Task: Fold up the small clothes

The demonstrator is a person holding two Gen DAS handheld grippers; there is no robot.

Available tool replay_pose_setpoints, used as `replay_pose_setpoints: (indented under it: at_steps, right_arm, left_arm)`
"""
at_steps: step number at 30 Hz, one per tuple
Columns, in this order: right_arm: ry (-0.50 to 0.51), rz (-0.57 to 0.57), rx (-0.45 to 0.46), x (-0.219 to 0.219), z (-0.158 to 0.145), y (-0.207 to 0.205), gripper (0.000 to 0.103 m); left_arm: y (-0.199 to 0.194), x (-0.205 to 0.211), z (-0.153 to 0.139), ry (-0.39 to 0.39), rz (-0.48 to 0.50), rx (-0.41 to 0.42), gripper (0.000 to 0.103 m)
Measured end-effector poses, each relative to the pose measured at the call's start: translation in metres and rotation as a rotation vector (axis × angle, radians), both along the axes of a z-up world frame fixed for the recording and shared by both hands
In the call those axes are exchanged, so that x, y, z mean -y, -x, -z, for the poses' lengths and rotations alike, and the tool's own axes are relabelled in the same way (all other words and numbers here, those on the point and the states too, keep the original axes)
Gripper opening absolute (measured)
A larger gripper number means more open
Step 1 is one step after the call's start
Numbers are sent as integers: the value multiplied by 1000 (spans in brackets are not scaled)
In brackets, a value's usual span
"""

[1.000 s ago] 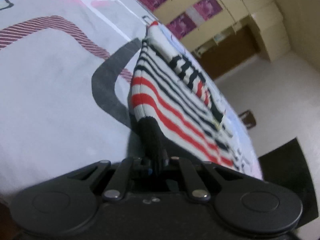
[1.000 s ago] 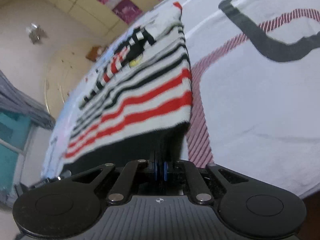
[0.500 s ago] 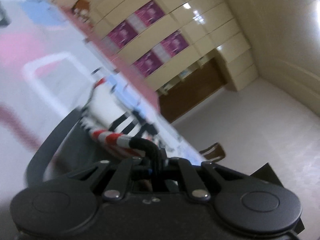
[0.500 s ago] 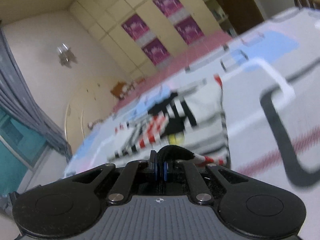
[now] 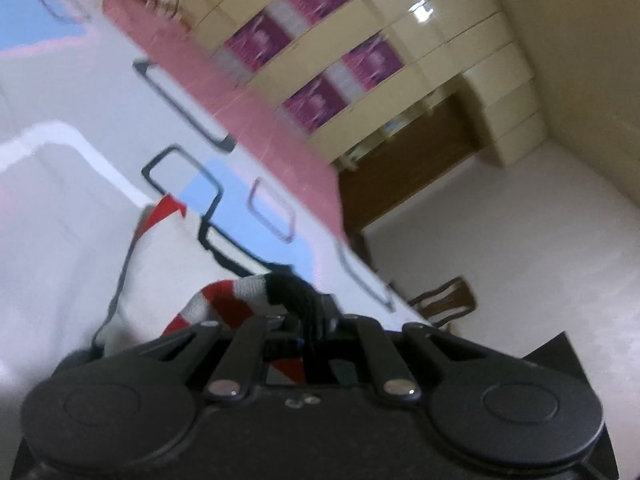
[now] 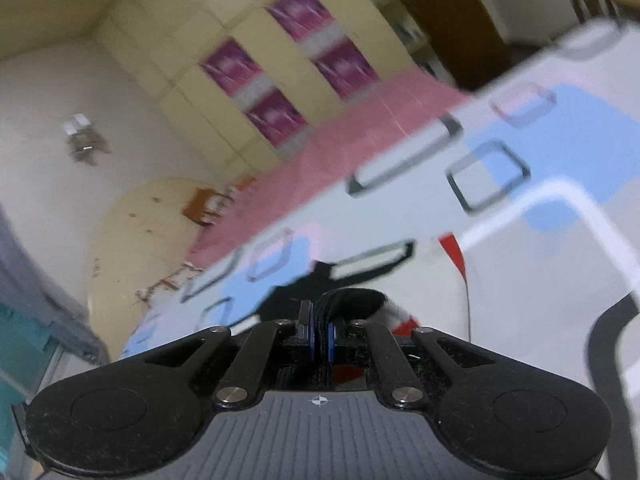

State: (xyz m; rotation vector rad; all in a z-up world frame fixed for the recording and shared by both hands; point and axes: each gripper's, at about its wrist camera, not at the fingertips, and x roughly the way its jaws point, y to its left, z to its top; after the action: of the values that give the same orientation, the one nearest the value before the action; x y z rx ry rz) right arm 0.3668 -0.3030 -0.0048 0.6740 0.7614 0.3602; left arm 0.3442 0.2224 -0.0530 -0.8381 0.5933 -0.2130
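Note:
A small knit garment (image 5: 224, 300) with red, white and black stripes lies on a patterned bed sheet (image 5: 80, 128). My left gripper (image 5: 308, 320) is shut on its black hem, which curls up over the fingers. My right gripper (image 6: 320, 332) is shut on the black hem (image 6: 352, 300) at the other corner. The garment's white inner side (image 5: 160, 264) spreads ahead of the left gripper, with a red collar tip (image 5: 168, 208) at the far end. In the right wrist view the white side (image 6: 432, 292) and the red tip (image 6: 452, 248) also show.
The sheet (image 6: 520, 200) has blue patches and dark outlined rectangles, with a pink band (image 6: 360, 140) at its far edge. Cream cabinets with purple panels (image 5: 320, 40) stand behind. A wooden chair (image 5: 444, 300) stands on the pale floor to the right.
Both grippers have carried the striped hem forward and up over the garment. The striped outer face no longer shows; the white inner side lies ahead. The views now tilt toward the room.

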Motion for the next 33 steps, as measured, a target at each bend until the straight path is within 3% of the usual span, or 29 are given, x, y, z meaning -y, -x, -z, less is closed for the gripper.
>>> replay_pose_setpoints:
  at_steps: [7,15,16,21,22,23,24,25,26,29,33]
  right_arm:
    - [-19,29,-142,-3,65,-78,5]
    - [-28,18,-218,-3,101,-120,5]
    - [-37,17,-226,-2,103,-122,5]
    - [-46,5,-217,-3,106,-132,6]
    - [-43,6,-212,-3,106,-134,9]
    - [-32,11,-207,-5,104,-134,18]
    - [-21,21,-192,-5,103,-133,28]
    - [-6,43,-165,-4,100,-132,58]
    - [21,72,-139,-3,96,-130,76]
    - [46,81,-99,3,87,-127,76]
    - [181,-9,-57,-9,79,-121,74]
  left_arm:
    - [-72,-16,44,-43,23,-123,6]
    - [-106,-20,73,25,55,-158,8]
    - [-110,-21,76,36,57,-158,10]
    - [-123,-23,79,52,76,-116,53]
    - [-125,-22,77,46,81,-105,67]
    - [-127,-21,75,34,86,-90,75]
    - [-129,-19,73,23,94,-82,77]
    - [-131,-17,71,6,99,-82,77]
    - [-134,-15,68,-20,109,-84,77]
    - [-135,-9,60,-118,135,-78,72]
    - [-139,9,52,-363,200,-119,62]
